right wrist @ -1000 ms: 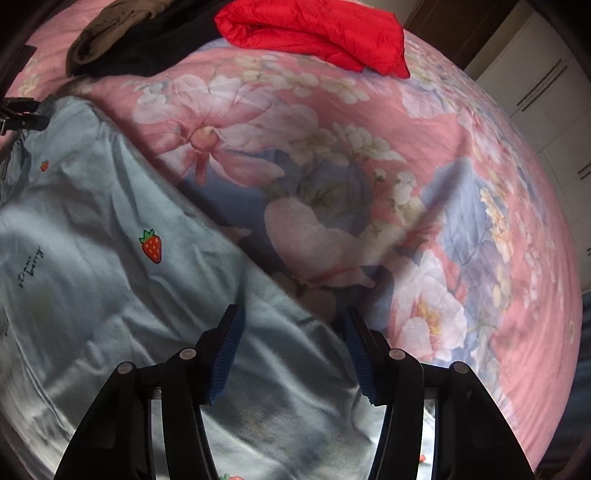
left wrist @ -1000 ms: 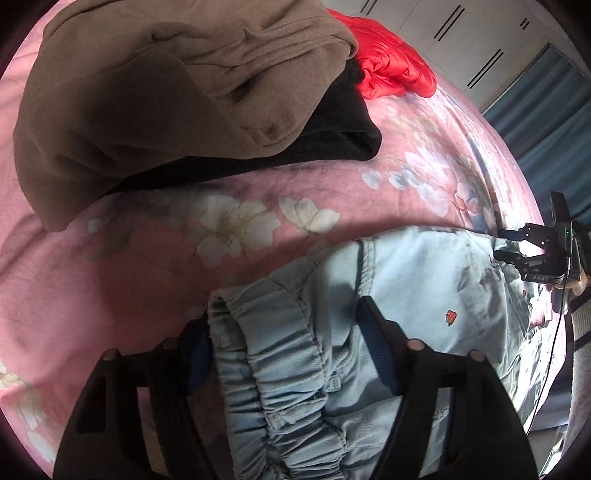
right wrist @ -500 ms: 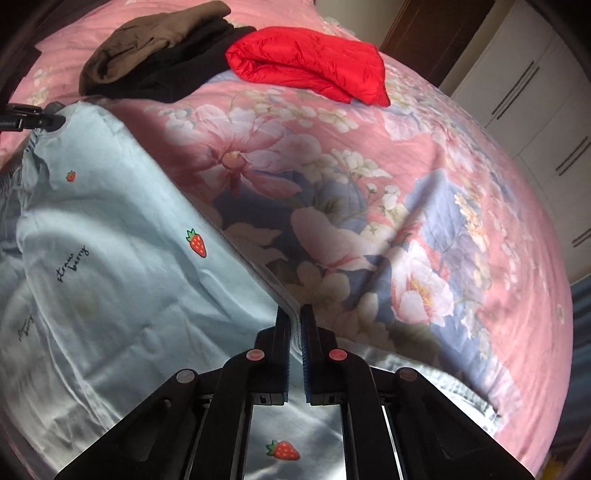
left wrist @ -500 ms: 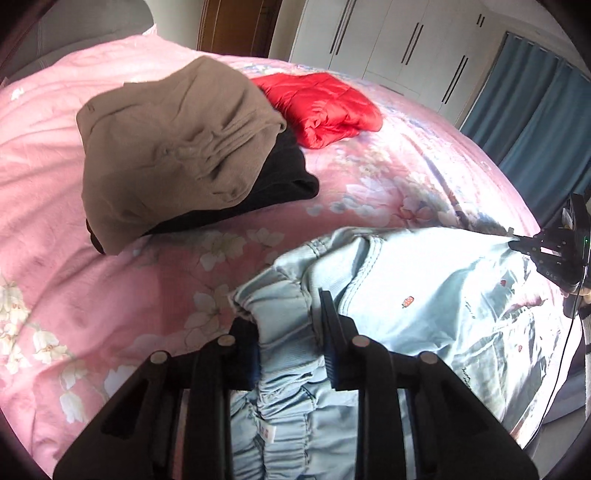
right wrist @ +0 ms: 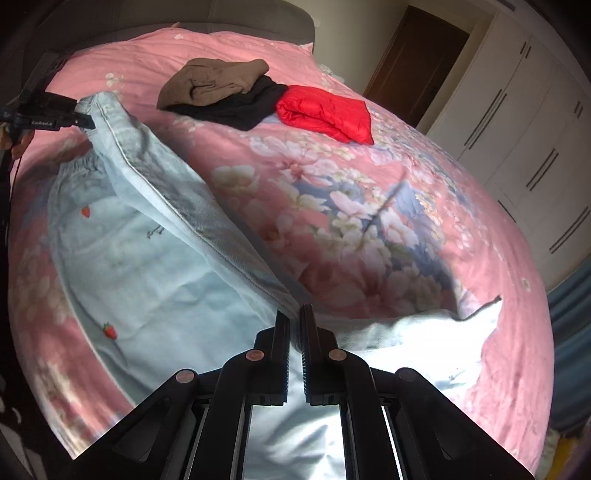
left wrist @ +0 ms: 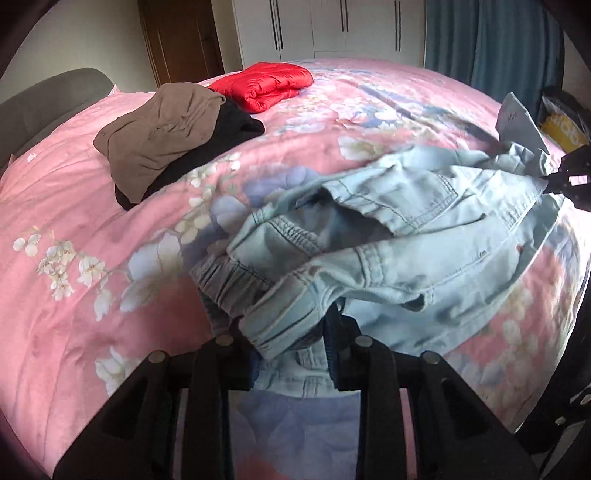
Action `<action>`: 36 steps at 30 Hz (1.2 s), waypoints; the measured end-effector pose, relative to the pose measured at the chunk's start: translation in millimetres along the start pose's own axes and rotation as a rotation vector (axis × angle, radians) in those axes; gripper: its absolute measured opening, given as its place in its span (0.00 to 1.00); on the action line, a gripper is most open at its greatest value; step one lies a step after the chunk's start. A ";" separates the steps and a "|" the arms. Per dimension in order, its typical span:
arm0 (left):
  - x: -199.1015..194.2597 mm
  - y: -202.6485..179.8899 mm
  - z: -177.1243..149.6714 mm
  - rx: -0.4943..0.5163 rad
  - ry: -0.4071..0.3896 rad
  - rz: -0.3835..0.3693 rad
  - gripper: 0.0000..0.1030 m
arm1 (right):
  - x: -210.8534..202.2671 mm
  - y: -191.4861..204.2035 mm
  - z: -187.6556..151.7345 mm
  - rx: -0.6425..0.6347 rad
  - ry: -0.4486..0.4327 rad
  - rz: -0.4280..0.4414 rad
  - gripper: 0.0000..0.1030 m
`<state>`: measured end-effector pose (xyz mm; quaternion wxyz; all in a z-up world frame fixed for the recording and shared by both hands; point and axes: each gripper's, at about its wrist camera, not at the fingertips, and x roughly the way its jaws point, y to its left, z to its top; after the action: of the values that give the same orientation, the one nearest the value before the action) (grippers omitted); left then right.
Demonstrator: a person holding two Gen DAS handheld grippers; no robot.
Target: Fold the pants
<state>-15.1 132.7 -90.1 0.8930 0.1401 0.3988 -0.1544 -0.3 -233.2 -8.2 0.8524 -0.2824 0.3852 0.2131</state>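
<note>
On the bed, nearest: the left gripper [left wrist: 291,347] has just been closing and pinches the gathered elastic waistband of the pale blue denim pants with small strawberry prints [left wrist: 424,236].
Right gripper [right wrist: 294,325]: pressed nearly together, pinching a seamed edge of the same pants [right wrist: 147,258].
Pants: stretched between both grippers, partly lifted off the pink floral bedspread [right wrist: 369,206], one leg draped below.
Farther back: a rumpled brown garment [left wrist: 162,133] lying on a black garment [left wrist: 232,125].
Beyond: a folded red puffer jacket [left wrist: 269,83].
Farthest: white wardrobe doors [left wrist: 332,29].
</note>
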 end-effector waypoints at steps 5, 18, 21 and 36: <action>6.8 -8.9 -23.7 0.056 0.031 0.085 0.40 | 4.6 34.5 -42.1 -0.034 0.090 0.053 0.06; -59.8 37.5 -37.1 -0.381 -0.107 -0.029 0.59 | -30.0 41.7 -45.4 0.078 0.003 0.194 0.09; -48.0 11.2 -12.3 -0.398 -0.147 -0.147 0.59 | -21.6 51.3 -27.1 0.107 -0.043 0.191 0.09; -3.5 13.8 -16.0 -0.506 -0.024 -0.098 0.53 | 44.7 110.6 -2.1 0.087 0.034 0.127 0.09</action>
<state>-22.7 151.9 -95.9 0.8958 -0.1090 0.4205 -0.0944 -38.3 -145.1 -79.1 0.8418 -0.2236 0.4258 0.2451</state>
